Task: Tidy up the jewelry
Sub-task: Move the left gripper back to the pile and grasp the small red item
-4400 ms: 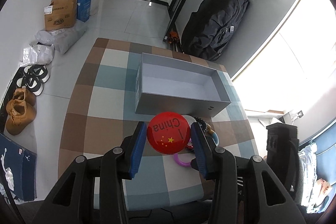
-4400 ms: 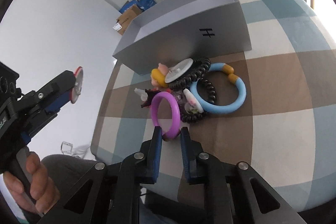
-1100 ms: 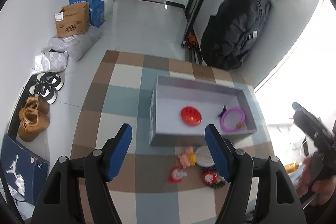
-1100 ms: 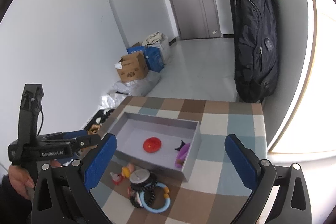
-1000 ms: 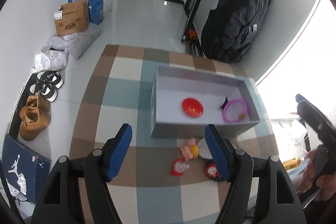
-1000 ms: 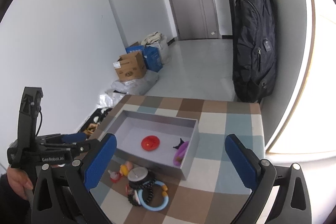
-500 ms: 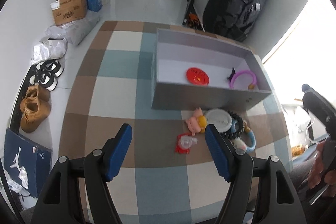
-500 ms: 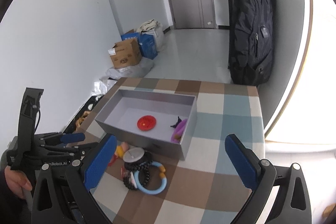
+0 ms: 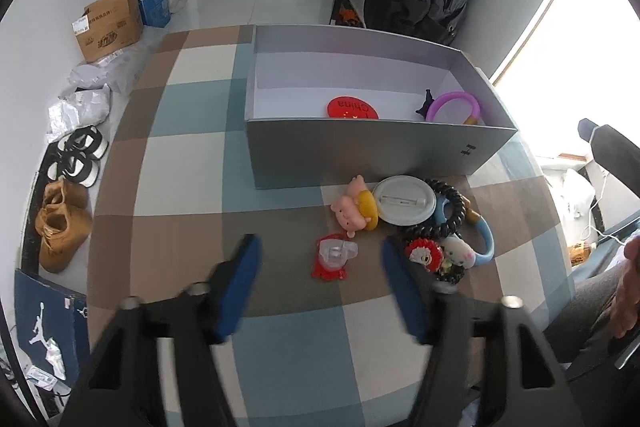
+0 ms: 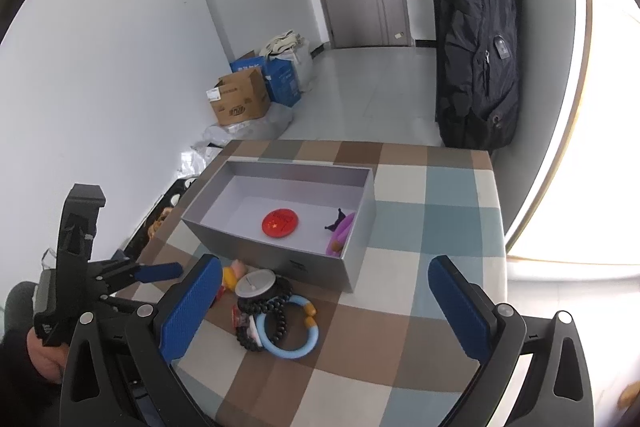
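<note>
A checked table in brown, blue and cream carries an open grey box toward its far side. Inside the box lie a red round badge and a purple ring, already put away. Just in front of the box's near wall sits a loose cluster of trinkets: a white round badge, a black beaded bracelet, a light blue ring, a pink pig figure, and, nearest the camera, a small red-and-clear charm.

The left gripper points steeply down at the table, its blue fingers apart and holding nothing; its jaws have just been closing. The charm lies straight ahead, between the finger lines and just beyond the tips, its long axis running roughly along the pointing direction. The right gripper hangs higher and farther back, fingers spread wide and empty, so the left looks better placed for the charm.
</note>
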A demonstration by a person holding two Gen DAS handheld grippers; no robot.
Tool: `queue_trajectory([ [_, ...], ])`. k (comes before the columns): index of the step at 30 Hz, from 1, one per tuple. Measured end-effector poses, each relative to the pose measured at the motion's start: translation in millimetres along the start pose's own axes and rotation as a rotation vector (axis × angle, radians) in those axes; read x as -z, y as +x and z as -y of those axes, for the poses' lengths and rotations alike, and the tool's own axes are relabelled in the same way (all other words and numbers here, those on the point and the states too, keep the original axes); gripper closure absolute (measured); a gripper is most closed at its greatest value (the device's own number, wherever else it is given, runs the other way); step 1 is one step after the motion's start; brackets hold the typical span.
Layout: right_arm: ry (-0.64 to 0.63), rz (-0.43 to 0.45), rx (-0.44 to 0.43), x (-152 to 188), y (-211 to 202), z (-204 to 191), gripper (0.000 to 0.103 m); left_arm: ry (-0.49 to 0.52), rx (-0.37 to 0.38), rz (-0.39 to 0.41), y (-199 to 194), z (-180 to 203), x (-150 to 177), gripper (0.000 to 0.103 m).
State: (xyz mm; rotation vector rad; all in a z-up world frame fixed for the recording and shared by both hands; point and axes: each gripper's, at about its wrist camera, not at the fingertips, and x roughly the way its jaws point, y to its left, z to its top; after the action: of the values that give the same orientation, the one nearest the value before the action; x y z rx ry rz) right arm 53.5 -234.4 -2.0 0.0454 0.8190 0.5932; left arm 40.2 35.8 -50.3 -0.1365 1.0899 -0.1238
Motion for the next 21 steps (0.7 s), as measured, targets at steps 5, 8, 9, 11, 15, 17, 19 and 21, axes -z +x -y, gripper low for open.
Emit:
queue_trajectory([
  [5, -0.001, 0.001, -0.001, 0, 0, 1, 0.0, -0.012, 0.041, -0.022, 6, 0, -2, 0.076],
  [8, 0.0, -0.001, -0.005, 1, 0, 1, 0.0, 0.001, 0.044, -0.032, 5, 3, -2, 0.088],
  [9, -0.001, -0.003, -0.006, 1, 0, 1, 0.0, 0.017, 0.032, -0.038, 4, 6, -3, 0.088],
  [11, -0.002, -0.009, -0.011, 2, 1, 0, 0.0, 0.024, 0.022, -0.039, 2, 7, -2, 0.088],
  [15, -0.002, -0.033, -0.016, 4, 5, -1, 0.0, -0.022, 0.048, -0.039, -1, 0, -5, 0.088],
  [17, -0.007, -0.049, -0.007, 6, 7, -2, 0.0, -0.043, 0.063, -0.032, -5, -4, -6, 0.088],
  [19, -0.006, -0.08, -0.01, 8, 12, -1, 0.0, -0.054, 0.067, -0.025, -9, -6, -7, 0.088],
  [21, -0.001, -0.105, -0.017, 11, 16, 1, 0.0, -0.055, 0.072, -0.02, -16, -6, -8, 0.088],
])
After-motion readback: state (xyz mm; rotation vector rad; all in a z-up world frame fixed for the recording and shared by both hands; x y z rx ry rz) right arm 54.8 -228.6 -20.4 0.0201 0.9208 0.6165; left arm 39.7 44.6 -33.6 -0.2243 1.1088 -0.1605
